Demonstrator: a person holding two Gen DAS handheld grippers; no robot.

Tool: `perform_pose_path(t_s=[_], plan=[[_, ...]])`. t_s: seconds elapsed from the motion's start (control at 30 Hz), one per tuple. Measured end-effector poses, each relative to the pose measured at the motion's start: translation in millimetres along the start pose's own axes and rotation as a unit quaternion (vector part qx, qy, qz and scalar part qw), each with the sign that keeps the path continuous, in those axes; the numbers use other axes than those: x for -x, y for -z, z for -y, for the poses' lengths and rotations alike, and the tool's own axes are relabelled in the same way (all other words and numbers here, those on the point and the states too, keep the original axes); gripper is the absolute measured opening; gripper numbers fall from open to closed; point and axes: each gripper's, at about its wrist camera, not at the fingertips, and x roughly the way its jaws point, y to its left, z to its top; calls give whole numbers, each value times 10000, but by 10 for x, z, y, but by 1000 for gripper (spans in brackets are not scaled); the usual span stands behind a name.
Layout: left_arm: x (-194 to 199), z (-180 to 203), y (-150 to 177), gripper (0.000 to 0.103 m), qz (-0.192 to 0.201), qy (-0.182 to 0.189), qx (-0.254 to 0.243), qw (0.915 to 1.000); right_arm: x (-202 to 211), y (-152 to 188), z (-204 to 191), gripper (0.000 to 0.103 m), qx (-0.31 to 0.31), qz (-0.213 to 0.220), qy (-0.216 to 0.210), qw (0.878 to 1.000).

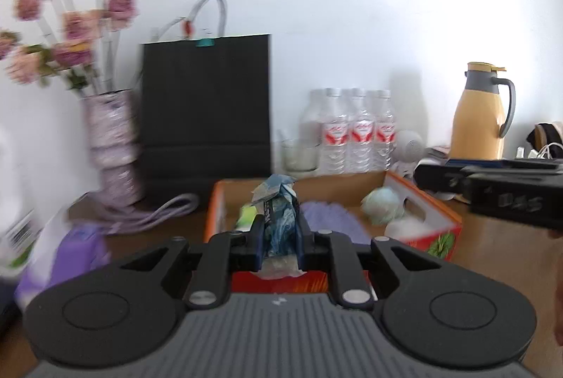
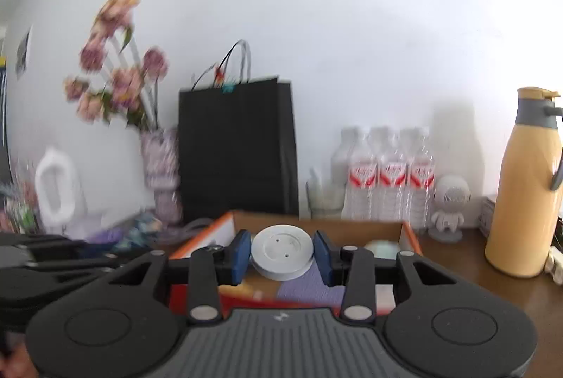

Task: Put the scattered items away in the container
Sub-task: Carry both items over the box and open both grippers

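My left gripper (image 1: 279,226) is shut on a crumpled blue patterned packet (image 1: 279,205), held upright above the near edge of an open cardboard box (image 1: 440,223) with orange and red sides. Inside the box lie a purple cloth (image 1: 329,214), a pale green ball (image 1: 383,203) and a small yellow-green thing (image 1: 248,214). My right gripper (image 2: 282,254) is shut on a round white disc (image 2: 282,253), its blue pads (image 2: 241,254) pressed against the rim, just over the same box (image 2: 410,237). The right gripper's body (image 1: 492,188) shows at the right of the left wrist view.
Against the wall stand a vase of pink flowers (image 1: 112,145), a black paper bag (image 1: 206,107), several water bottles (image 1: 355,131), a glass (image 1: 297,154), a small white figure (image 2: 448,205) and a yellow thermos jug (image 1: 480,114). A purple pack (image 1: 75,254) lies at the left.
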Motion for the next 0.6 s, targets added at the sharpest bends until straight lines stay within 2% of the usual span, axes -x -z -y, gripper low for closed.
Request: perform_pose_path(t_s=[0.1,0.2,0.27,0.37,0.5,0.6], plan=[[-587,7,-320,18,-528,323,-34,9981,-244,-313,222,38,-21,-99,-5,9999],[-1239,-56,-458,18,-1354,423,259,9895,-611,-600,498,38,-27,-517,-337,9981],[-1633,-104,-445,18,-2011,517,458,9771,-937,-740,677,38,-97,-998,-555,9934],[-2030,-122,-352,18,-2703,608,504,9595,-1497,-854,882,38,-308,-1710,-399,9840],[-2259,-81,-222,20,-3029,505,208,9515,-2293,-714,939,38,-478,-2684,-226,9619],[-2340,-103,-163,28,-3091,526,200,9494,-2739,-424,857,38,-231,-3190,138,9474]])
